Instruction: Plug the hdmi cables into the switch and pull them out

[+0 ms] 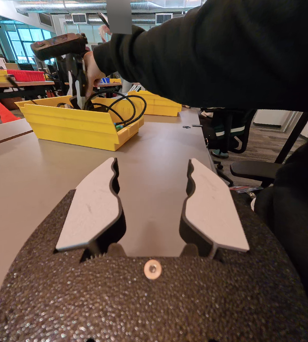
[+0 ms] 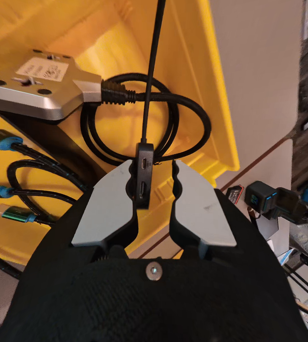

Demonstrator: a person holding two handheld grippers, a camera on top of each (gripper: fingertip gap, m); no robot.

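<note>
In the right wrist view my right gripper (image 2: 152, 163) hangs over a yellow bin (image 2: 195, 77) with its jaws part open. A small black switch box (image 2: 144, 175) with two ports and a thin black lead stands between them. It touches the left finger (image 2: 108, 203), and a gap shows beside the right finger. A silver box (image 2: 36, 88) with a black braided cable (image 2: 190, 107) lies behind. HDMI cables with blue-green plugs (image 2: 3, 141) lie at the left. My left gripper (image 1: 152, 163) is open and empty above the table, well in front of the bin (image 1: 71, 127).
A person's black sleeve (image 1: 205, 55) reaches across to the right gripper (image 1: 76, 96) in the bin. A second yellow bin (image 1: 160, 105) stands behind. The table edge (image 1: 207, 148) and an office chair (image 1: 251, 171) are at the right. A small black camera (image 2: 258, 198) lies beside the bin.
</note>
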